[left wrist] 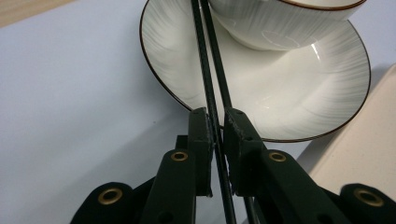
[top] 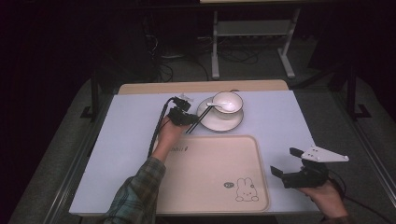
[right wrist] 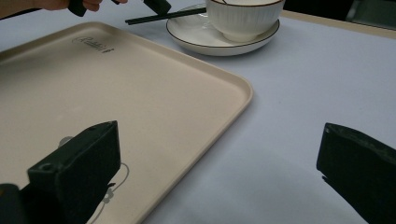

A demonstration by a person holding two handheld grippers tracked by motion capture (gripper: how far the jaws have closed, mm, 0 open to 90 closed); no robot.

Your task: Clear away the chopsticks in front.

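Observation:
A white bowl point(top: 228, 103) with a white spoon point(top: 214, 104) in it stands on a white saucer point(top: 219, 122) at the back of the table. A pair of dark chopsticks point(left wrist: 211, 70) lies across the saucer's point(left wrist: 280, 93) left rim, under the bowl point(left wrist: 285, 23). My left gripper point(left wrist: 215, 126) is shut on the chopsticks near their lower end, just off the saucer's edge. In the high view that left gripper point(top: 189, 119) sits left of the saucer. My right gripper point(top: 286, 162) is held open over the table, right of the beige tray point(top: 210, 196), with nothing between its jaws.
The beige tray point(right wrist: 93, 93) with a rabbit drawing point(top: 246, 190) fills the front middle of the white table top point(top: 126, 140). A plaid sleeve point(top: 137, 191) crosses the tray's left edge. The saucer point(right wrist: 205, 39) and bowl point(right wrist: 243, 16) stand beyond the tray's far corner.

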